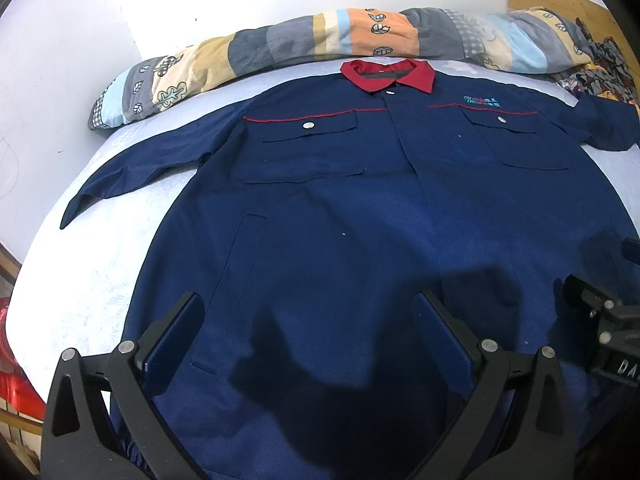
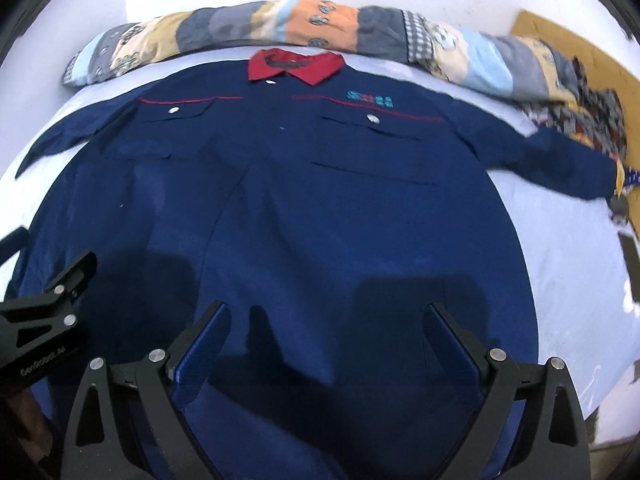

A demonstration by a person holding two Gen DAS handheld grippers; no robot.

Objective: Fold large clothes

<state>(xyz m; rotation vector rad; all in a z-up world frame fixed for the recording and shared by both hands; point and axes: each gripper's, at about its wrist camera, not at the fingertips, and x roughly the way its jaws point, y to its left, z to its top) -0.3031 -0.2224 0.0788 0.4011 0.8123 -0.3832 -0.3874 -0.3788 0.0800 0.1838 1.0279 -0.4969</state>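
One navy jacket [image 1: 340, 216] lies flat, front up, on the bed [image 1: 80, 264]; two chest pockets, one red collar [image 1: 388, 74]; left gripper [image 1: 308, 316] and right gripper [image 2: 326, 326] both spread wide above its hem, holding nothing; one patchwork quilt [image 1: 280, 44] behind.

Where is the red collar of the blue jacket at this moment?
In both wrist views the red collar lies at the far end of the blue jacket, just before the rolled patchwork quilt.
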